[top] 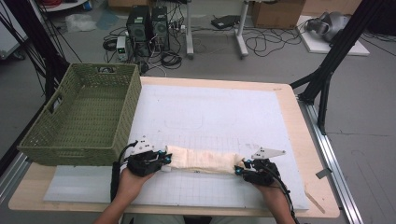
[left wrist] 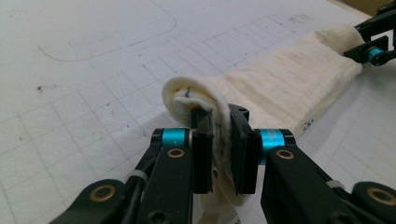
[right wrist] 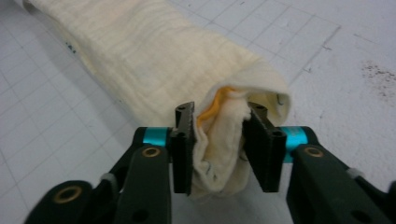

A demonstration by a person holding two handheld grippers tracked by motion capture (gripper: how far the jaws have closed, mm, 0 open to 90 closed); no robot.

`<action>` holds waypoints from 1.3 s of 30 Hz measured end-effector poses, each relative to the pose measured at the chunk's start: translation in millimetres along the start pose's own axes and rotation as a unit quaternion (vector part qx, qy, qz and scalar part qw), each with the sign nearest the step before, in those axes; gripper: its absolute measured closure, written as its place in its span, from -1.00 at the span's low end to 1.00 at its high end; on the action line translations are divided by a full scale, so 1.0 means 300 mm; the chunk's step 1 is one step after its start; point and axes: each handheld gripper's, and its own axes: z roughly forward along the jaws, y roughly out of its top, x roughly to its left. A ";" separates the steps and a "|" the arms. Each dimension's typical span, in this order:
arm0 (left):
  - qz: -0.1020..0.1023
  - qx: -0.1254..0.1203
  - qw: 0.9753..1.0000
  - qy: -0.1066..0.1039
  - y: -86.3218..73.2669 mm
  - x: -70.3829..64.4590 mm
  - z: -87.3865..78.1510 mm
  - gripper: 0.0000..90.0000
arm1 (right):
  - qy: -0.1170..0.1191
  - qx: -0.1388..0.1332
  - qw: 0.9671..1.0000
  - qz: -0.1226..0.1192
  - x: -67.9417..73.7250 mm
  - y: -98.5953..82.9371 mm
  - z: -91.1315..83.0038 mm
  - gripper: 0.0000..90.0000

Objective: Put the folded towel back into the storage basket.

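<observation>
In the lower middle of the high view, a rolled cream cloth (top: 201,160) lies stretched across the white gridded mat (top: 210,116). The left gripper (top: 164,158) pinches its left end, the right gripper (top: 239,169) its right end. A green woven basket (top: 84,114) sits at upper left. The left gripper view shows its jaws clamped on the folded cloth edge (left wrist: 219,135). The right gripper view alone reveals an orange streak (right wrist: 212,105) inside the bunched end.
</observation>
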 end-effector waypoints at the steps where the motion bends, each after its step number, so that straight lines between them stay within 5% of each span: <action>1: 0.000 0.001 1.000 0.000 0.000 0.000 0.000 0.78 | 0.004 -0.001 1.000 -0.002 0.002 0.000 0.001 0.61; 11: -0.002 -0.009 1.000 0.004 0.003 0.009 -0.009 0.78 | 0.001 -0.012 1.000 -0.015 0.010 0.010 -0.003 0.75; 23: -0.008 -0.022 1.000 0.001 0.009 0.011 -0.018 0.79 | -0.002 -0.068 0.998 0.009 -0.017 0.033 -0.064 0.75; 39: 0.011 -0.092 0.996 0.000 0.113 -0.008 -0.106 0.79 | 0.000 -0.131 0.991 -0.009 -0.033 0.113 -0.136 0.75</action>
